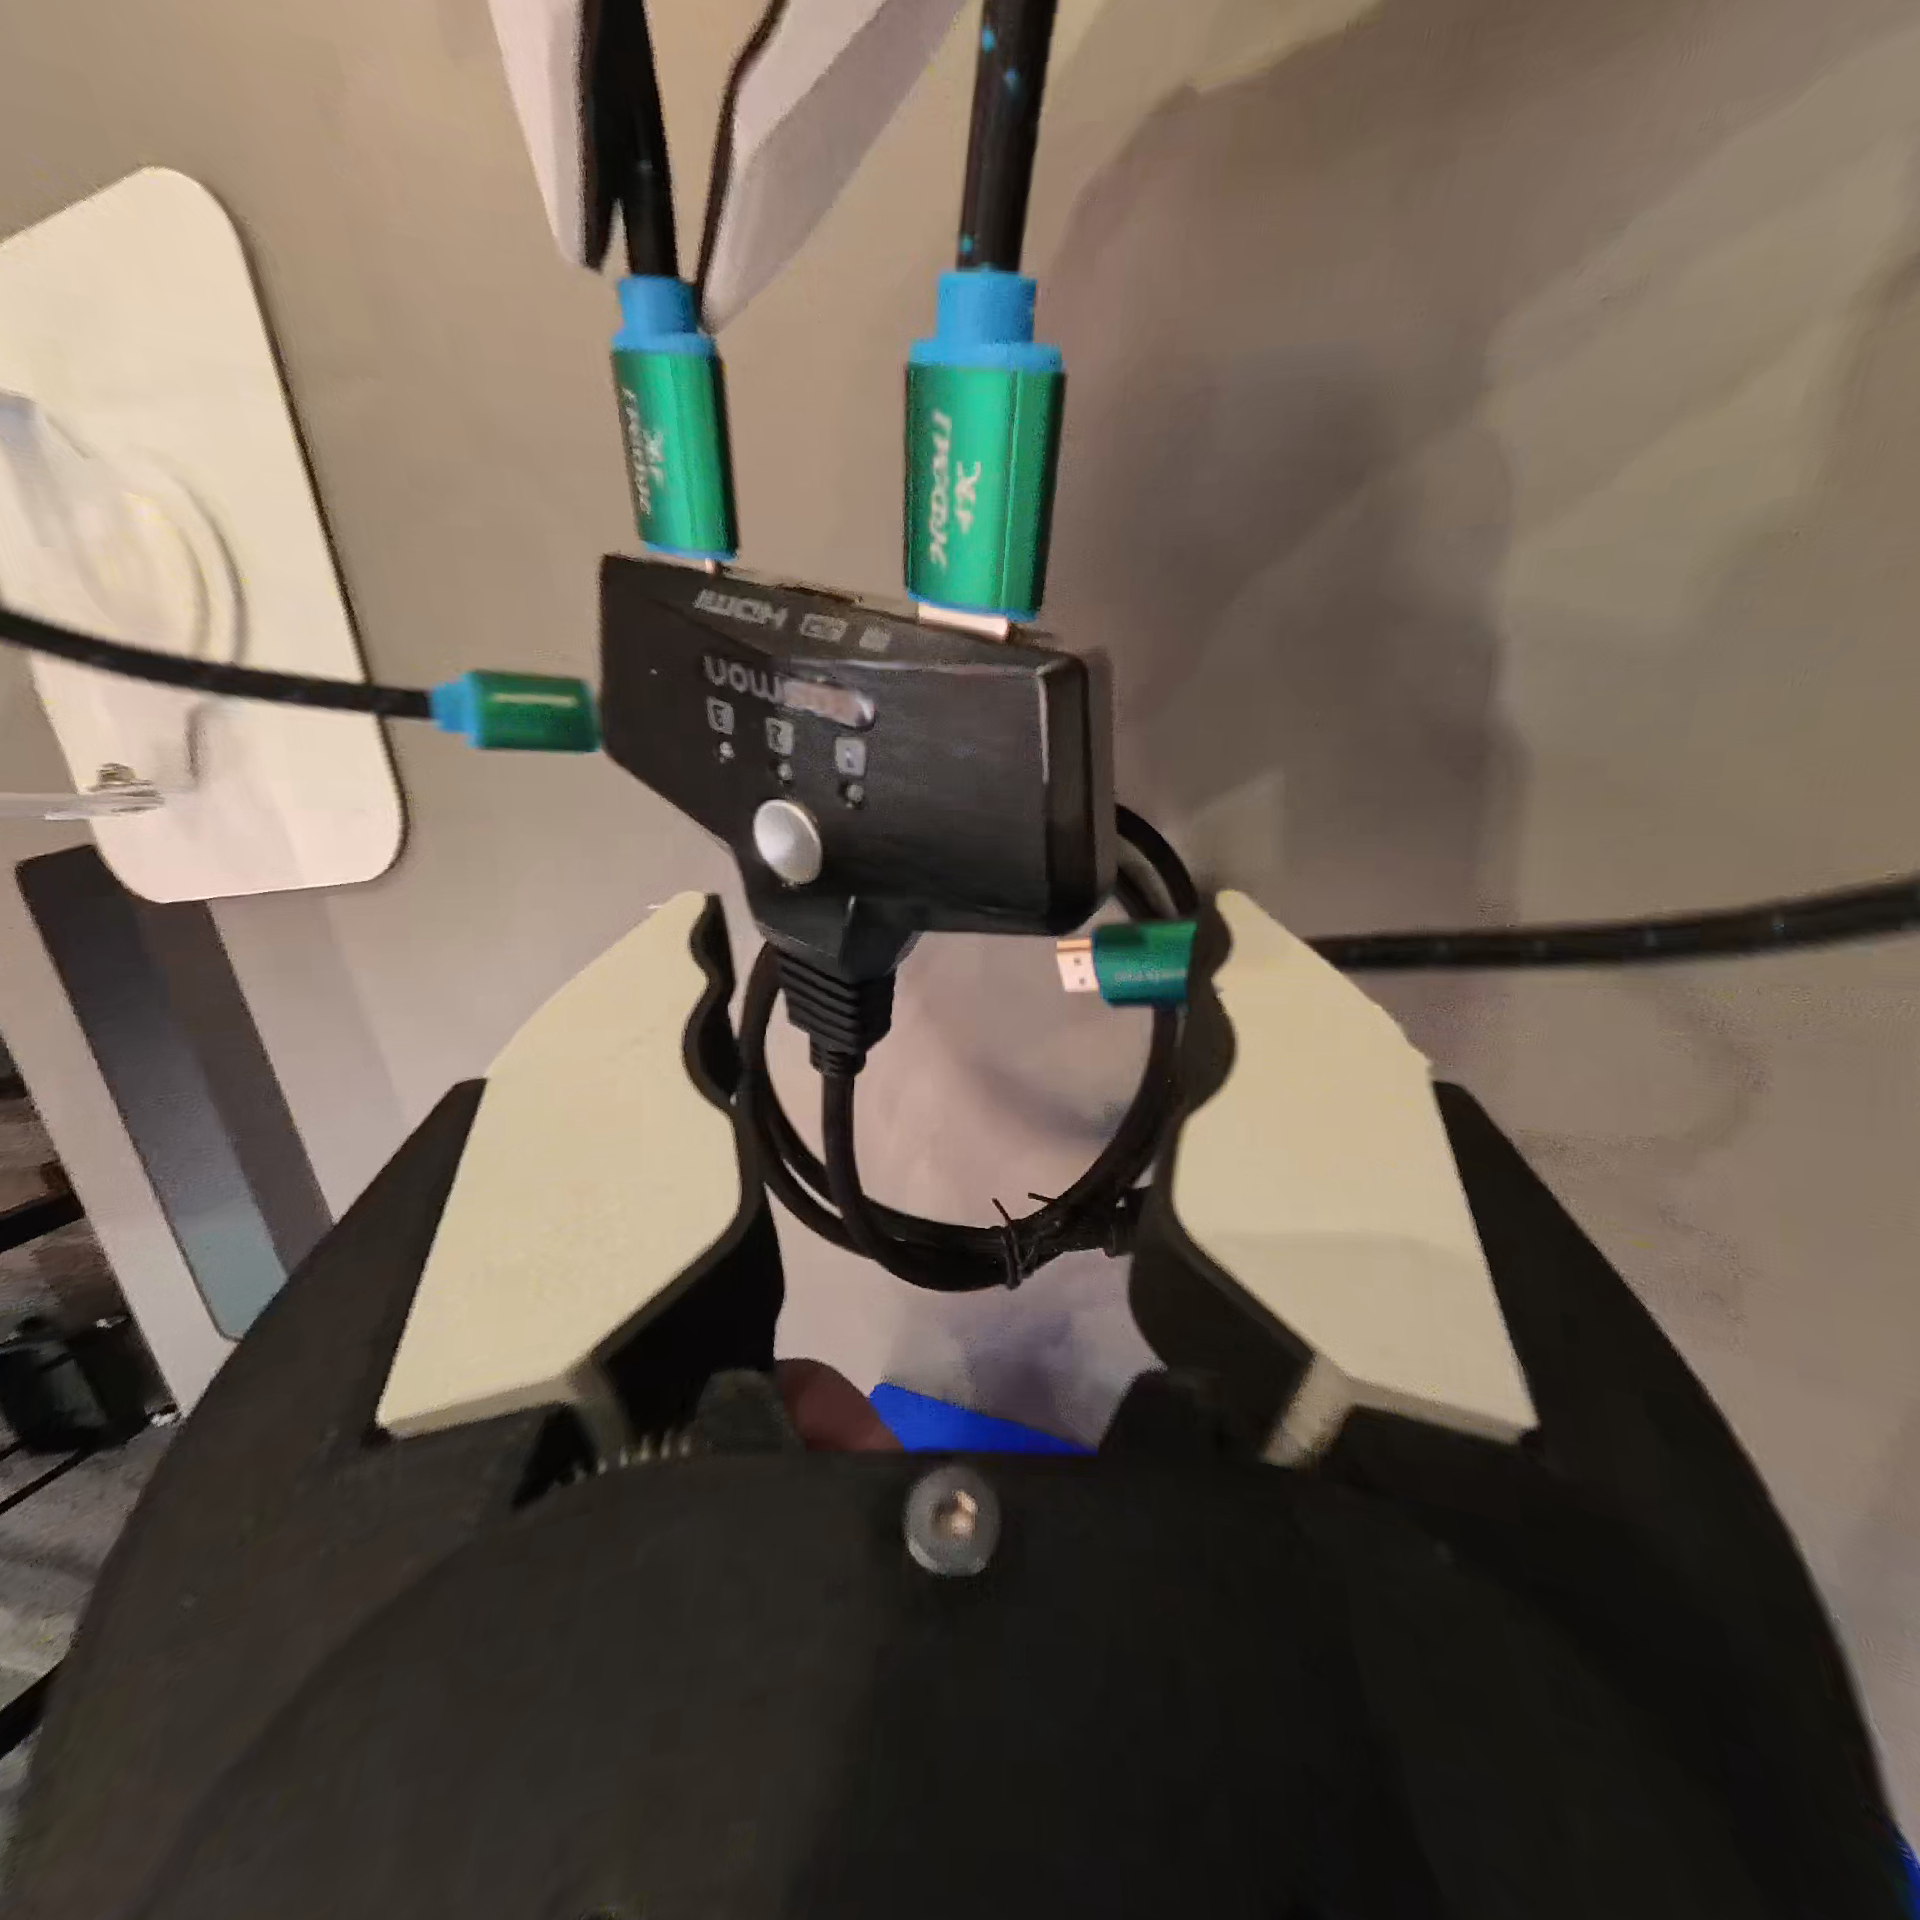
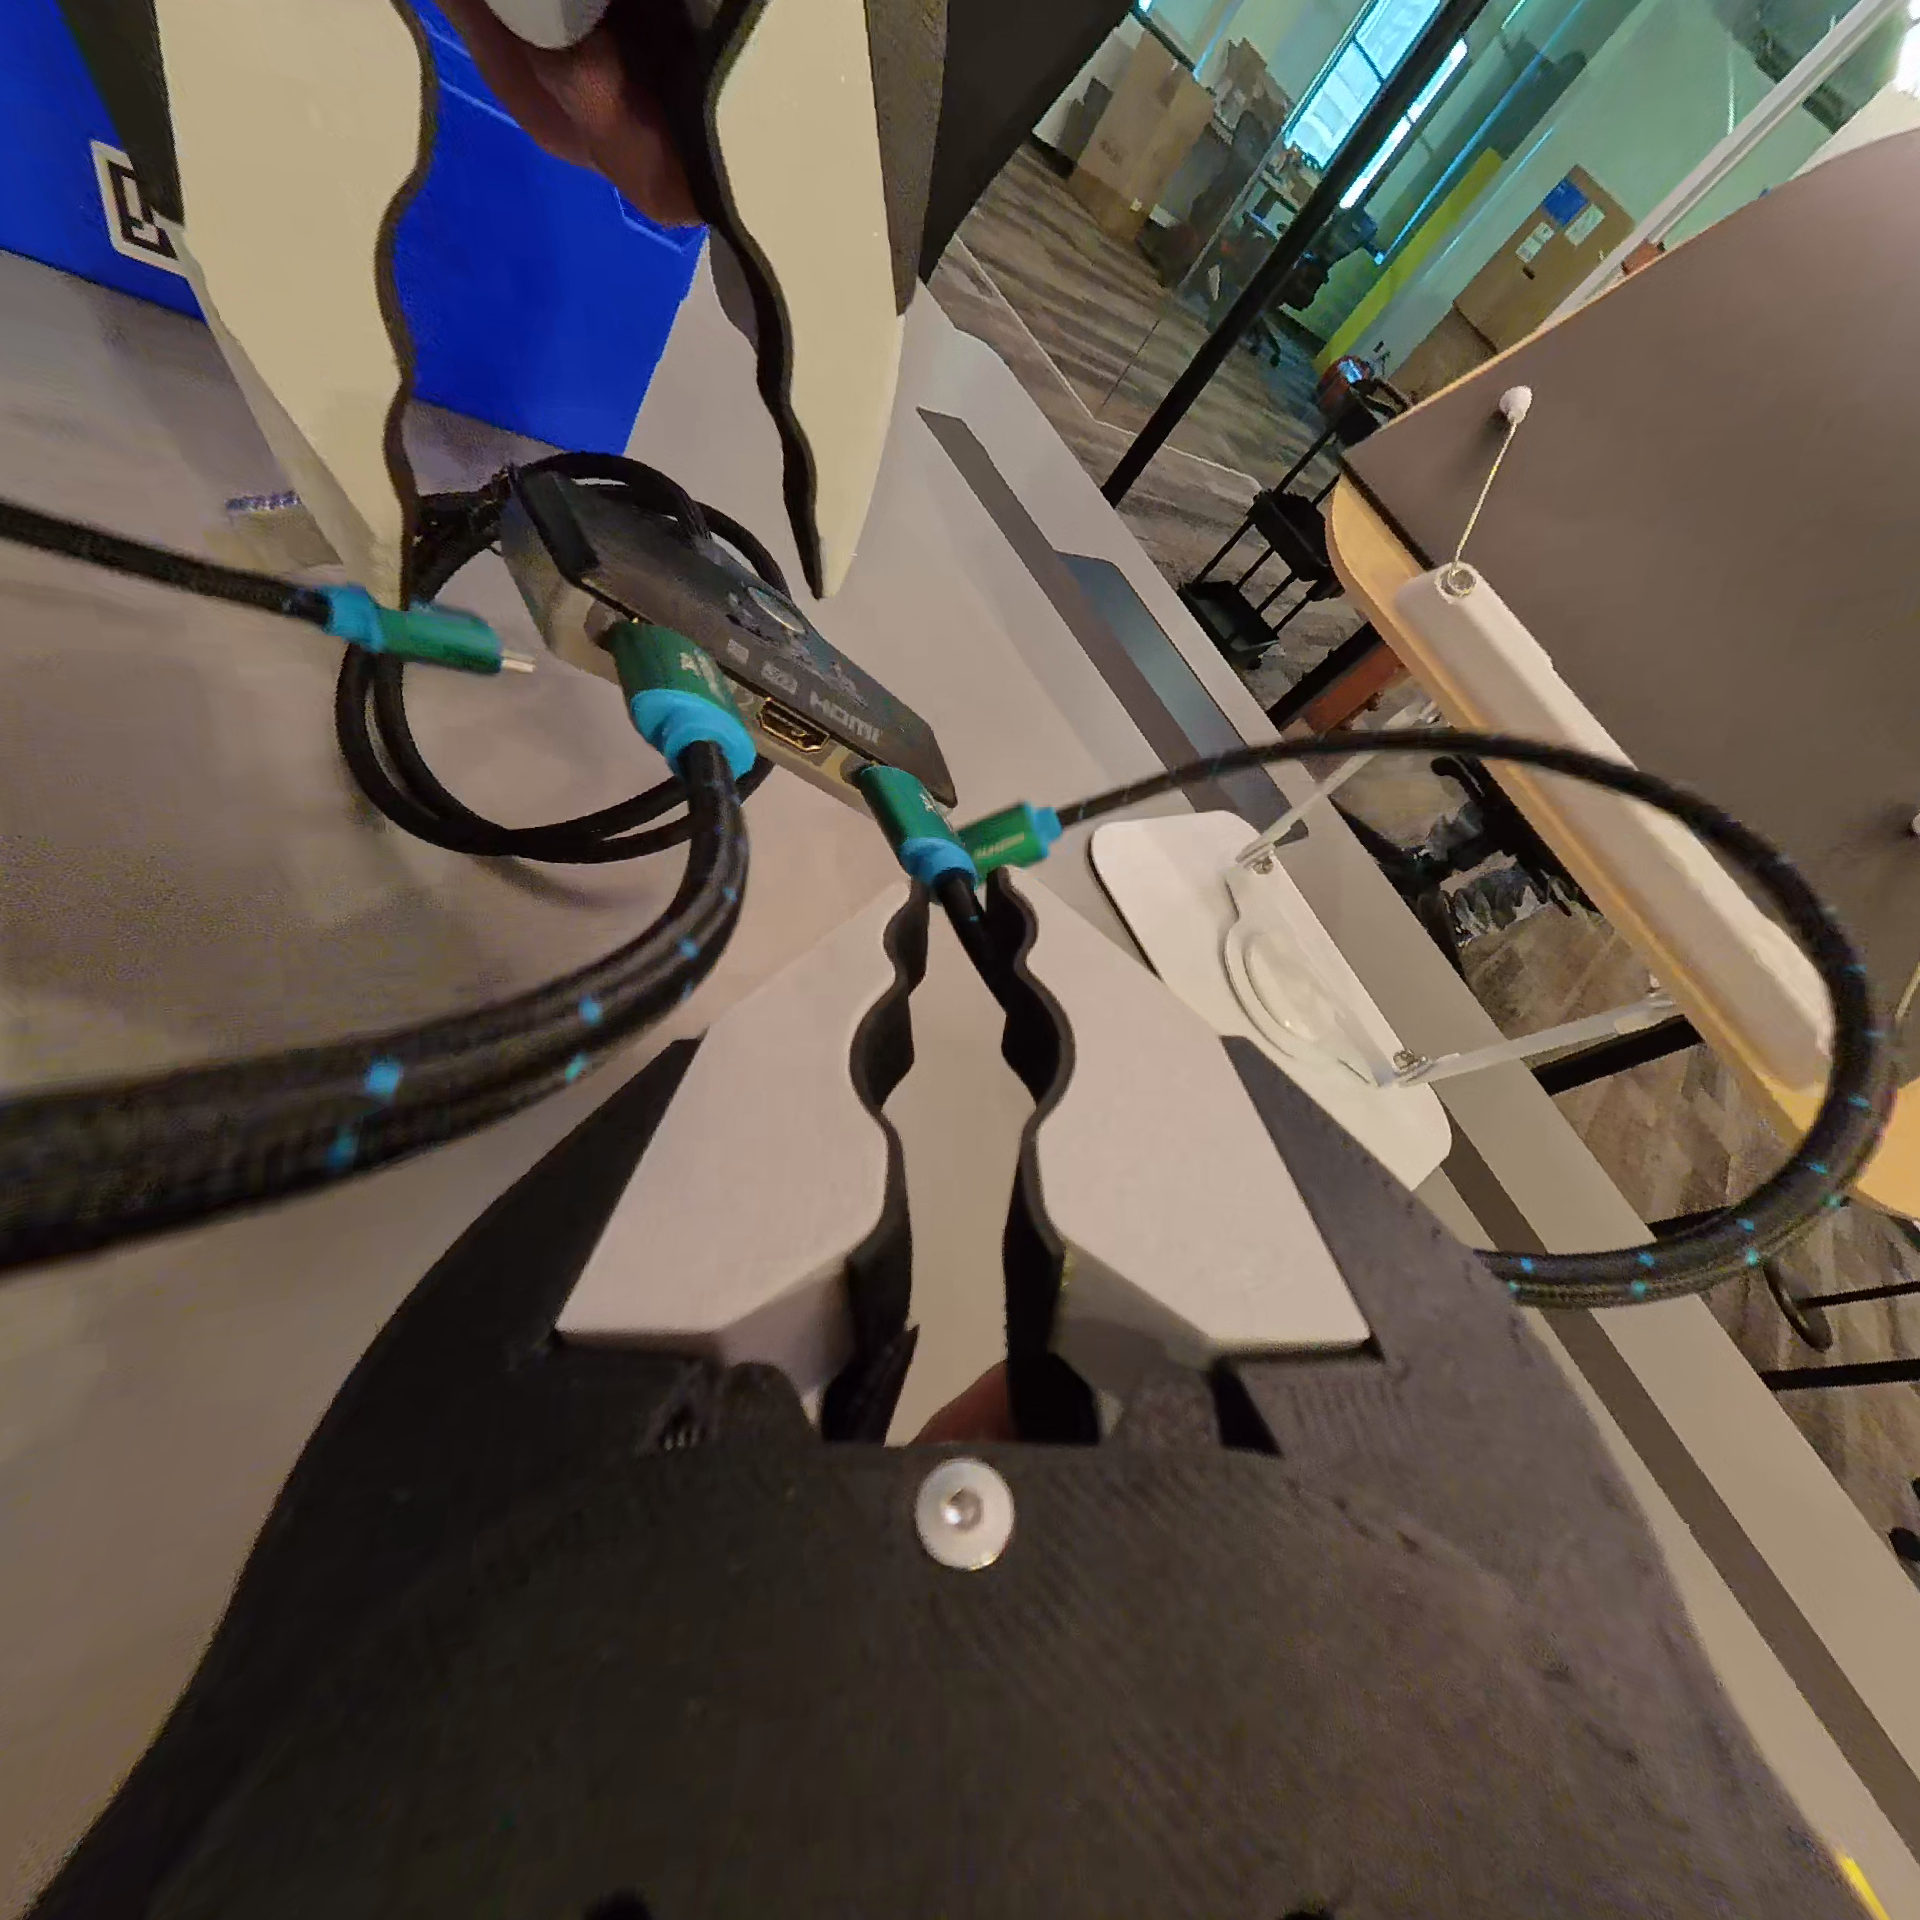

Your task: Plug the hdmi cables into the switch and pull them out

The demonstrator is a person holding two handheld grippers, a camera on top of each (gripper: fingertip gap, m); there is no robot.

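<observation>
The right gripper (image 2: 961,914) is closed on the braided black cable (image 2: 971,935) just behind the blue collar of a green HDMI plug (image 2: 912,805), which is seated in the outer port at one end of the black HDMI switch (image 2: 727,644). The left gripper (image 1: 951,940) is spread wide and holds nothing – its pale fingers (image 1: 613,1049) are placed either side of the switch's near end, where the switch's own coiled black lead (image 1: 966,1236) and its loose green plug (image 1: 1138,966) lie between them.

On the far edge of the switch, a second green HDMI plug (image 1: 982,488) is seen at the opposite outer port, though whether it is fully seated cannot be told; the middle port (image 2: 795,732) is left open. A third green plug (image 1: 530,712) is pressed against the switch's side face. The switch is rested on the grey tabletop (image 1: 1455,520). Beyond the switch's side, a white plate with a clear bracket (image 1: 156,540) is seen near the tabletop's edge.
</observation>
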